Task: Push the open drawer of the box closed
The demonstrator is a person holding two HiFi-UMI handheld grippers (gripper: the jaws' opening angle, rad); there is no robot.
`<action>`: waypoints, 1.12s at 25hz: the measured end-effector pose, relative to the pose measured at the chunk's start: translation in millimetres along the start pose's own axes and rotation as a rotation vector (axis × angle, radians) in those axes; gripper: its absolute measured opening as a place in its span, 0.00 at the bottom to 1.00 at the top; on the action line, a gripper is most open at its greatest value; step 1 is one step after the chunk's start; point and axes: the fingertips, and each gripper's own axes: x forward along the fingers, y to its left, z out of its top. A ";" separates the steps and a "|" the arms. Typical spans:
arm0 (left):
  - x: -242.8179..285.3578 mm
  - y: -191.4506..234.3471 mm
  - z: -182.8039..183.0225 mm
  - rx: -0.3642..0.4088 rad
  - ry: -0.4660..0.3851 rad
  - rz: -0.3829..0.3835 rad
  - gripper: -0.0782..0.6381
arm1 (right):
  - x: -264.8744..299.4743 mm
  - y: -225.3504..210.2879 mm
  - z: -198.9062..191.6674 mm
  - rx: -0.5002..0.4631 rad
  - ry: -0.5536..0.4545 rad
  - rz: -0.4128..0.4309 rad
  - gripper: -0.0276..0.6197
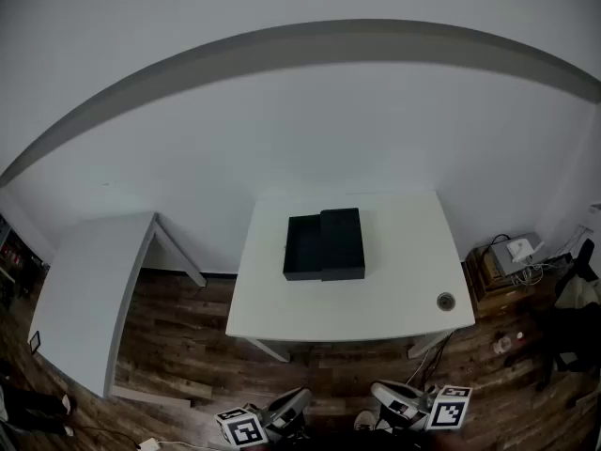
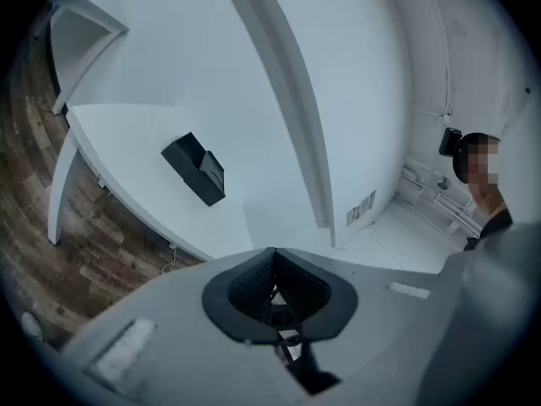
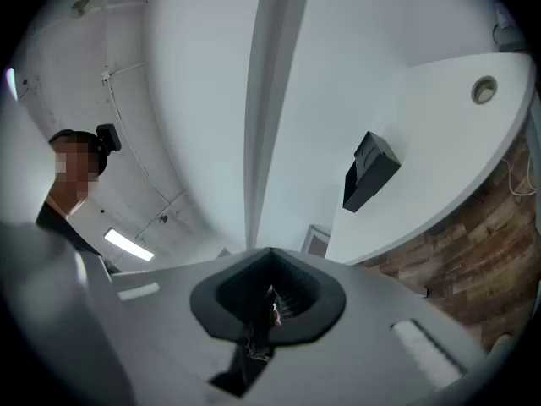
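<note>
A black box (image 1: pixel 342 242) lies on the white table (image 1: pixel 394 280), with its drawer (image 1: pixel 302 248) pulled out to the left and empty. Both grippers are held low near the bottom of the head view, well short of the table's front edge. There my left gripper (image 1: pixel 291 405) and right gripper (image 1: pixel 390 397) each show a marker cube. In the left gripper view the box (image 2: pixel 196 169) is far off, and the left gripper (image 2: pixel 272 254) has its jaws together, holding nothing. The right gripper (image 3: pixel 270 252) is likewise shut and empty, with the box (image 3: pixel 369 172) distant.
A second white table (image 1: pixel 89 289) stands at the left. A round cable hole (image 1: pixel 445 301) sits near the main table's right front corner. Boxes and cables (image 1: pixel 507 256) clutter the floor at the right. A person (image 2: pixel 482 176) shows in both gripper views.
</note>
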 end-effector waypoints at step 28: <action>17.9 -7.6 0.4 0.022 -0.028 0.025 0.11 | -17.1 -21.4 39.2 -0.017 -0.035 -0.012 0.07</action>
